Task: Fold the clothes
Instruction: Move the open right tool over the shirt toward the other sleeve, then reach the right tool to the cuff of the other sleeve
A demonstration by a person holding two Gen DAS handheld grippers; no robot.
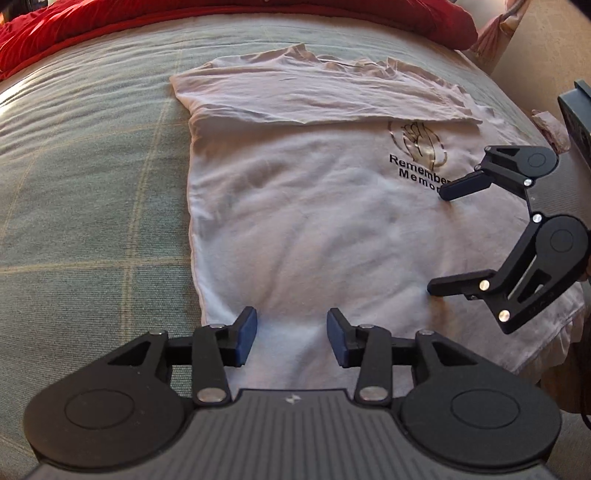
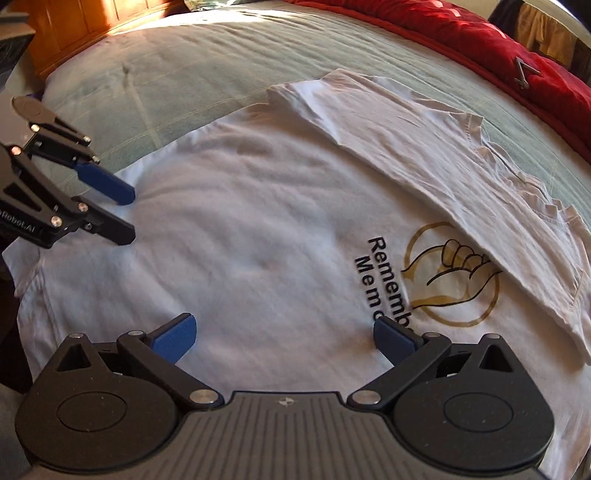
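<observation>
A white T-shirt [image 1: 314,229] [image 2: 258,240] lies flat on the bed, with a gold hand logo [image 2: 450,273] and black lettering on it. Its far side with a sleeve is folded over onto the body [image 1: 295,92] [image 2: 424,155] and partly covers the logo. My left gripper [image 1: 291,332] [image 2: 129,216] hovers over the shirt's hem end, open, with only cloth below the blue pads. My right gripper [image 2: 284,332] [image 1: 439,240] stands wide open over the shirt beside the lettering, with nothing between its fingers.
The shirt rests on a pale green checked bedcover [image 1: 92,184] [image 2: 184,66]. A red duvet [image 1: 221,14] [image 2: 480,40] is bunched along the far edge. A wooden headboard [image 2: 85,22] stands at one end. A dark object [image 1: 576,118] sits off the bed's side.
</observation>
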